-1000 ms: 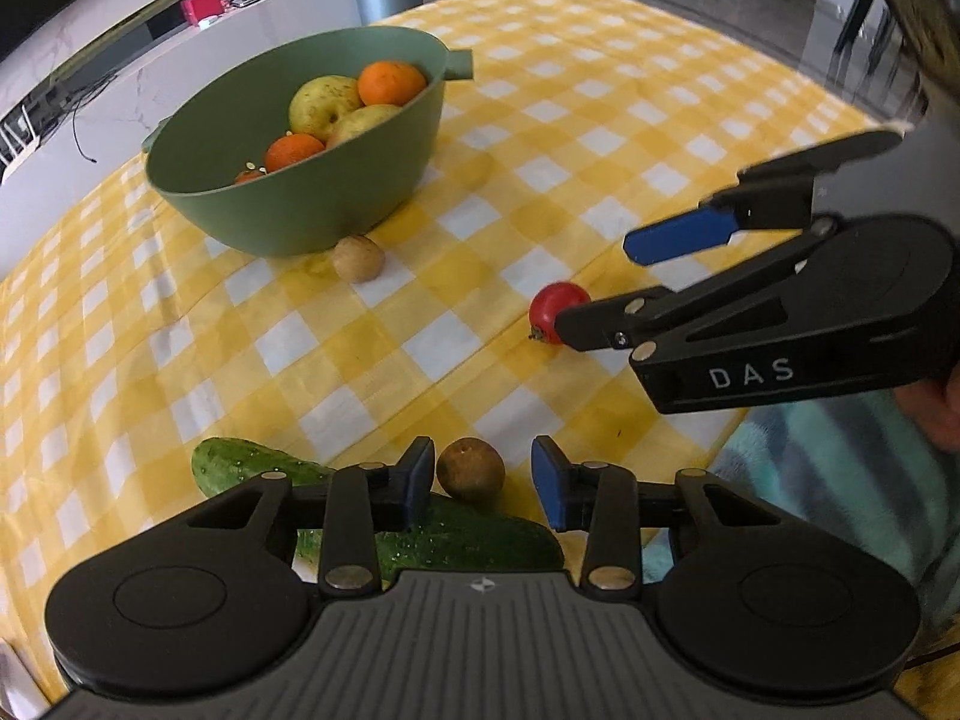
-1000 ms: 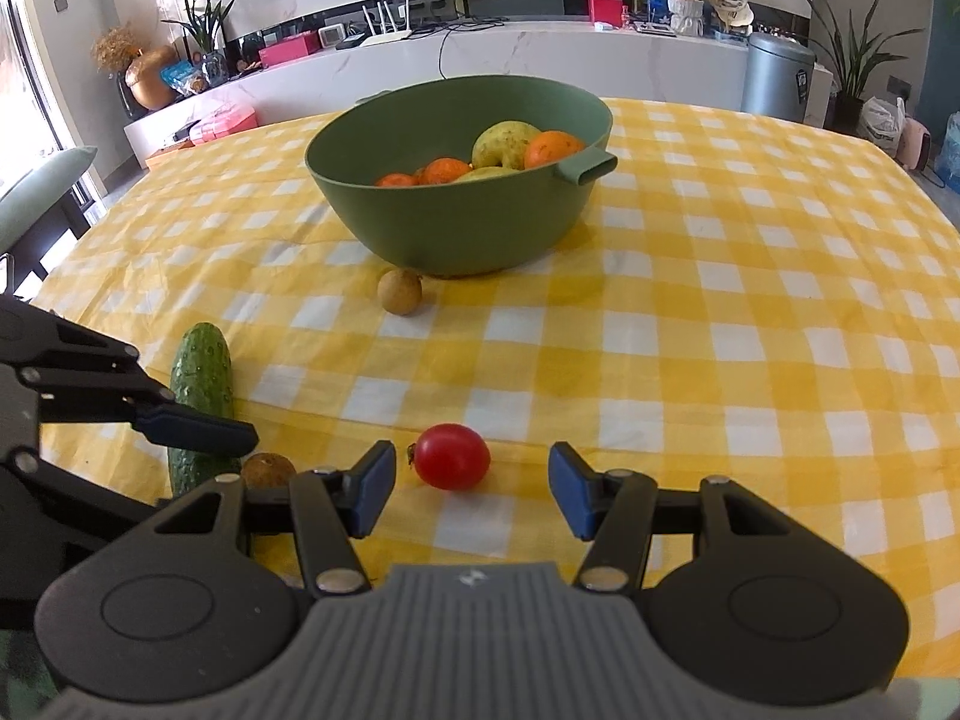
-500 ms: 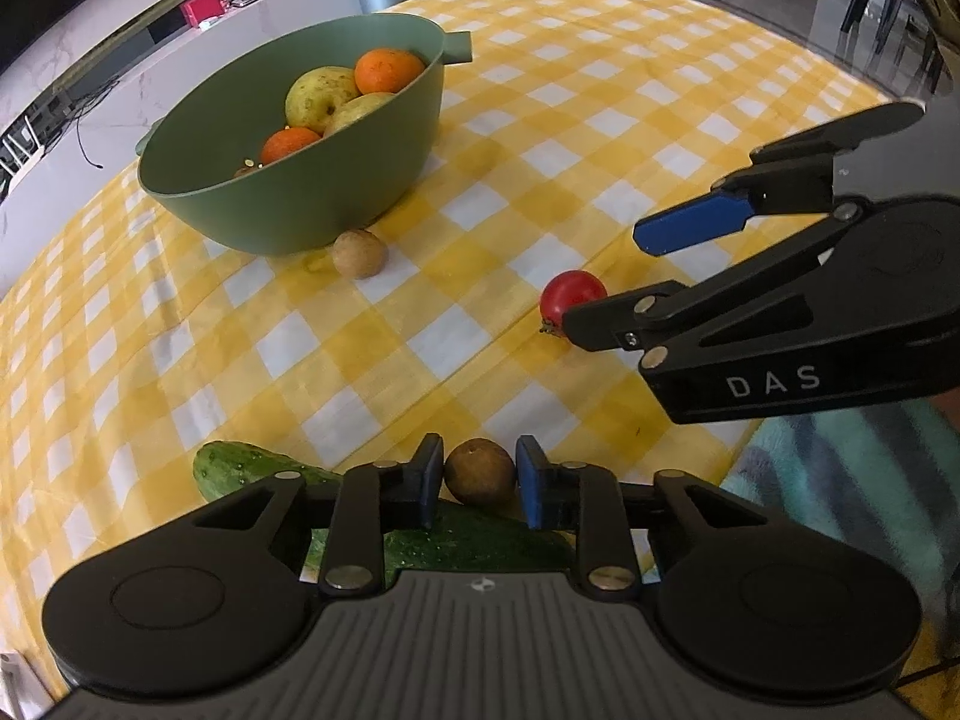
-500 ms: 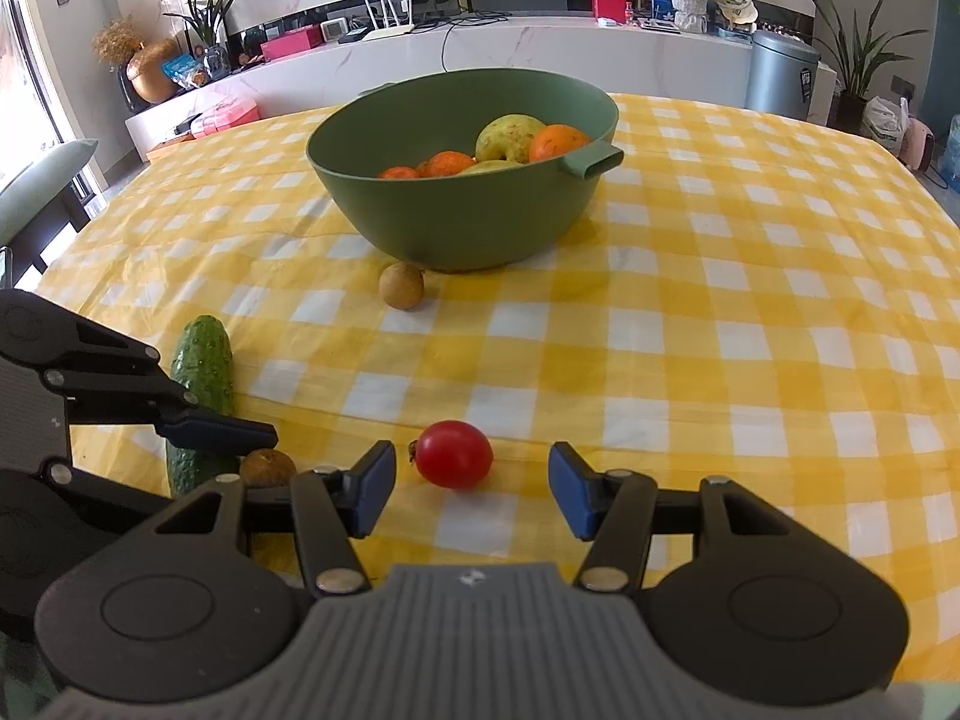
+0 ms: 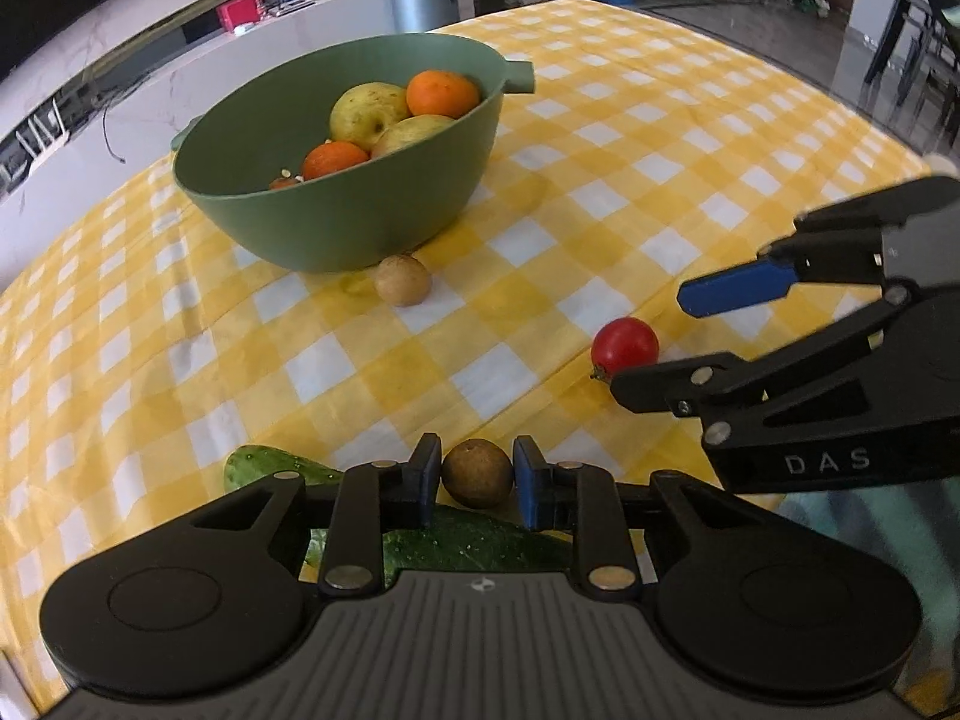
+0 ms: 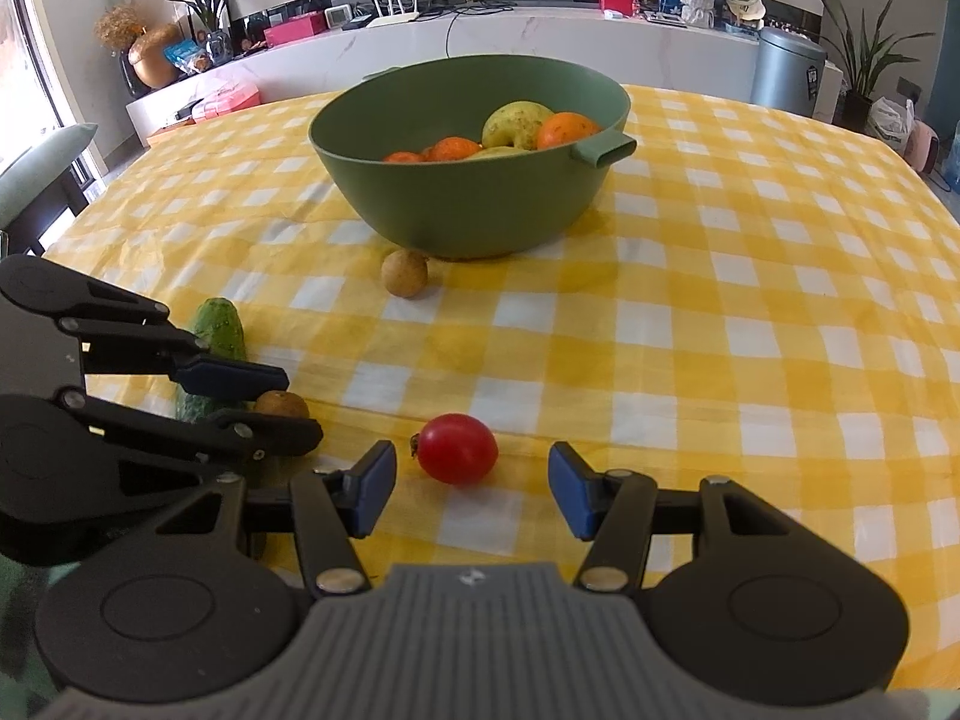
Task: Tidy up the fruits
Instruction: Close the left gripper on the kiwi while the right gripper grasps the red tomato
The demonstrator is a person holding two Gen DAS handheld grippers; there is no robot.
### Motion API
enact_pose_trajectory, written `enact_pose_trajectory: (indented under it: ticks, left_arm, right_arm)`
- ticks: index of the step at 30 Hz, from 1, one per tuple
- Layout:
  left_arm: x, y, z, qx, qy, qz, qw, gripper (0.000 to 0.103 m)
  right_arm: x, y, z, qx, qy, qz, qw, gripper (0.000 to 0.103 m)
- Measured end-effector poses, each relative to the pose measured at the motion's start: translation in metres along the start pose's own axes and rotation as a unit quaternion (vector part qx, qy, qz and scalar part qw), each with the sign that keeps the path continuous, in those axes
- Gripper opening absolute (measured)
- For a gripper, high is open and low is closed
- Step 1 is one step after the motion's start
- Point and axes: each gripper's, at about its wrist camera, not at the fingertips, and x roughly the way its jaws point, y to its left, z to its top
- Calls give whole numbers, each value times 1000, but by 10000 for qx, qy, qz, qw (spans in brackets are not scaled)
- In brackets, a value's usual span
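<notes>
cucumber (image 5: pixel 480 540) mostly hidden behind left tool (image 5: pixel 477 474), lowest bowl fruit (image 5: pixel 282 183) too hidden to identify

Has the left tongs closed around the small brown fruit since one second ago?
Yes. The left tongs narrowed onto the brown fruit beside the cucumber.

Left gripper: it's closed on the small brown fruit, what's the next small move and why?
Probably lift it straight up. The left gripper pinches the small brown fruit right over the cucumber, and the green bowl it belongs in has a high rim.
</notes>
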Motion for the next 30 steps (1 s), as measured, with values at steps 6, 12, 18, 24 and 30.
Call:
enact_pose_trajectory:
  ticks: [6, 12, 18, 24, 30]
  left_arm:
    - [-2, 3, -2, -44, -12, -48, 10000, 32]
    - [0, -1, 0, 109, 19, -24, 9999, 31]
    - [0, 3, -1, -42, -85, -39, 9999, 28]
    - [-9, 7, 0, -237, -336, -50, 9991, 28]
    - [-21, 11, 7, -446, -451, -32, 9980, 28]
  right_arm:
    - [3, 2, 0, -53, 60, 52, 10000, 48]
    - [10, 2, 2, -13, 166, 129, 9998, 38]
    - [14, 2, 3, 61, 208, 202, 9996, 34]
    - [15, 1, 5, 113, 178, 201, 9996, 30]
    - [8, -1, 5, 198, 62, 259, 9994, 30]
